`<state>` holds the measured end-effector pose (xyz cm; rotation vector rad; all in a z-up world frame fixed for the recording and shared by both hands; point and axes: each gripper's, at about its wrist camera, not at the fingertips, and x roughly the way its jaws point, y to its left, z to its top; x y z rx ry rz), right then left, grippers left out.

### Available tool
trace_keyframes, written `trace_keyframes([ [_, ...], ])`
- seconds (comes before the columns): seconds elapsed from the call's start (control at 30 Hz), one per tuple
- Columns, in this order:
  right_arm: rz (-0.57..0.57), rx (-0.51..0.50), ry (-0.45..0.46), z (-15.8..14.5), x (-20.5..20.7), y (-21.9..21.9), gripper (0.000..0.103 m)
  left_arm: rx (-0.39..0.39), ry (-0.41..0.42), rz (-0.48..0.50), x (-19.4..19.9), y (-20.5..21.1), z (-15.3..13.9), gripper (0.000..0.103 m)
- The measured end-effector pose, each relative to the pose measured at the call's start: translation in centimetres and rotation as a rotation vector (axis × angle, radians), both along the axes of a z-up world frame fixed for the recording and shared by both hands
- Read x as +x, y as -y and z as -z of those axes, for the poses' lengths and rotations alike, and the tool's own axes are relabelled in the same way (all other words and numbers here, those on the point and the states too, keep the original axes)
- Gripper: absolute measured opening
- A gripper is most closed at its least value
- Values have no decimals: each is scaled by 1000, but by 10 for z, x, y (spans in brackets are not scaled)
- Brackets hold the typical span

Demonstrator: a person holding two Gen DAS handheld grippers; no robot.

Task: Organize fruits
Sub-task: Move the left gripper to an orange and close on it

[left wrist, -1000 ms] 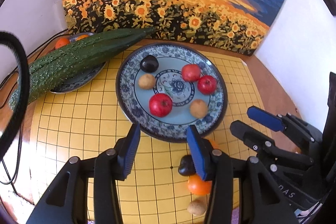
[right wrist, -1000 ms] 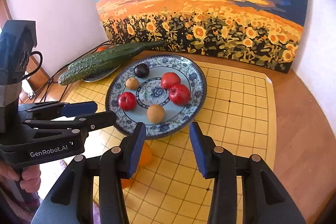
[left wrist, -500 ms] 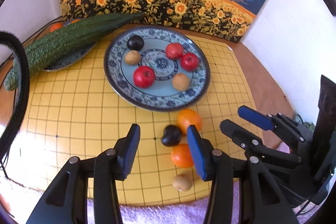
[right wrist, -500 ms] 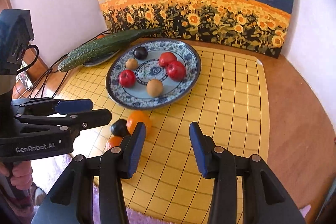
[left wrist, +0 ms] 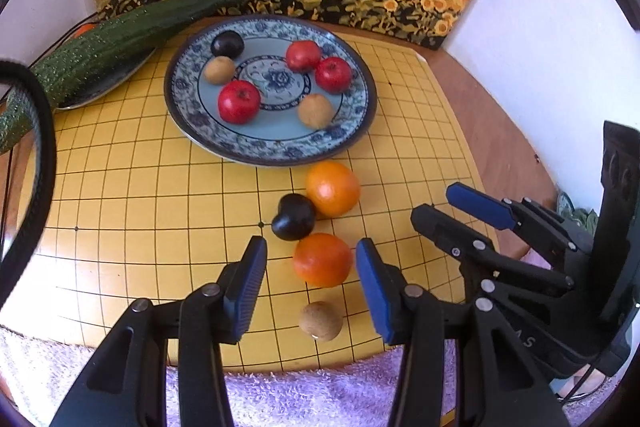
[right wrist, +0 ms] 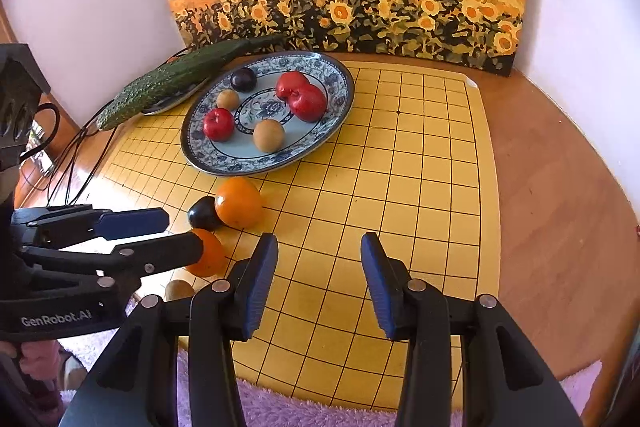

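A blue-patterned plate holds three red apples, two kiwis and a dark plum. In front of it on the yellow grid board lie an orange, a dark plum, a second orange and a kiwi. My left gripper is open above the second orange, its fingertips on either side and not touching. My right gripper is open over bare board to the right, with nothing between its fingers.
A long cucumber lies across a smaller plate at the back left. A sunflower painting leans on the back wall. Cables run off the left side. A purple towel lines the near edge. White walls close both sides.
Both grippers drew back toward the near edge of the board. The loose fruits in front of the plate came into full view, and the second orange now sits between the left fingertips.
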<state>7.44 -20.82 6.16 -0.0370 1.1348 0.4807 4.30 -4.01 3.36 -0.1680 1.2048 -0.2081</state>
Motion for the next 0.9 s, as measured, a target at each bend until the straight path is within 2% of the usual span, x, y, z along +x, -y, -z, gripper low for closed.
trace_keyframes([
  [0.3, 0, 2, -12, 2, -3, -2, 44, -13, -10, 3, 1, 1, 6, 47],
  [0.43, 0, 2, -14, 2, -3, -2, 44, -36, -19, 12, 2, 2, 9, 36],
  [0.73, -11, 6, -12, -2, -8, -7, 44, -41, -7, -10, -2, -6, 3, 35],
  [0.9, -29, 21, -9, -5, -15, -13, 44, -13, 13, -56, -6, -22, -2, 35],
])
